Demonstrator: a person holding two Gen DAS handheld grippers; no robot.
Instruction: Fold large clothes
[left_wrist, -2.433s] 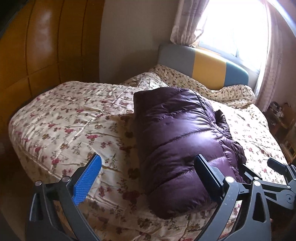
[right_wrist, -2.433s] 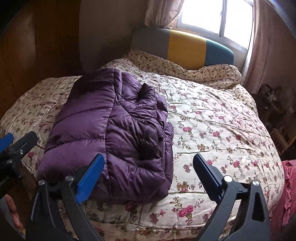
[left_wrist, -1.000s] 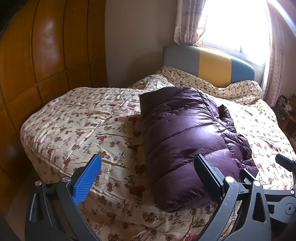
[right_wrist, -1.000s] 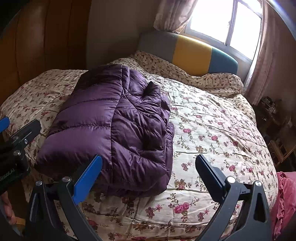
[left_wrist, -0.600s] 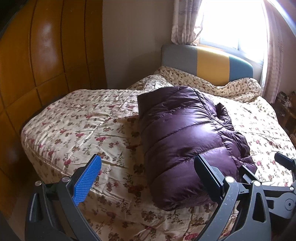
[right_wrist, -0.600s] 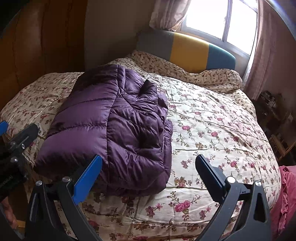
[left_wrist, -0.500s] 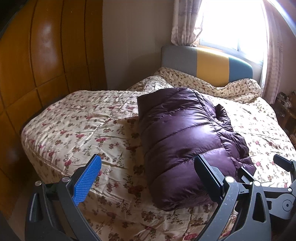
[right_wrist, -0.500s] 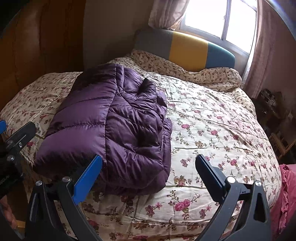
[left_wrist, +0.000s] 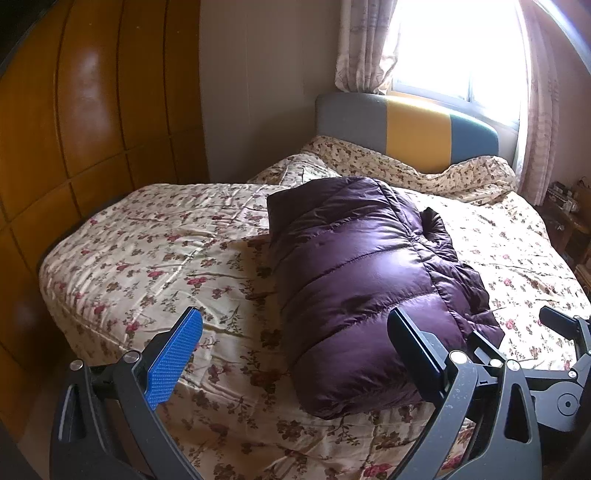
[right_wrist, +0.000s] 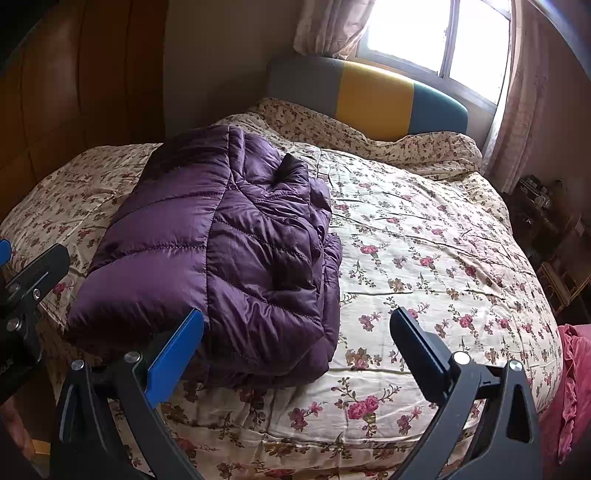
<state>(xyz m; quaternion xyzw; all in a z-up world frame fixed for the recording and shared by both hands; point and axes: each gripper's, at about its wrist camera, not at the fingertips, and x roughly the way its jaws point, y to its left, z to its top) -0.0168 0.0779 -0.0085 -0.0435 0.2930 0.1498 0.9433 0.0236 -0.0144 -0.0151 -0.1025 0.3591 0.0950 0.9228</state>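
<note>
Purple quilted down jacket (left_wrist: 364, 280), folded into a thick bundle, is lying on the cream floral quilted bedspread (left_wrist: 177, 251) toward the near edge of the bed. You are holding your left gripper (left_wrist: 291, 345) just off that edge with its jaws spread wide and gripping nothing; its blue ribbed pad (left_wrist: 173, 360) is sitting over bare bedspread to the left of the jacket, and its dark right finger (left_wrist: 415, 349) is overlapping the jacket's near end in the left wrist view, though I cannot tell whether it is touching the fabric. You are holding your right gripper (right_wrist: 295, 343) beside it, also gaping wide and empty, with its blue pad (right_wrist: 175, 345) in front of the bundle's near edge and its dark finger (right_wrist: 419, 345) over open bedspread to the right. The jacket is lying ahead of both grippers, partly between the two. The grey, yellow and teal padded headboard (right_wrist: 369, 99) is standing at the far end under the bright window (right_wrist: 439, 40)
</note>
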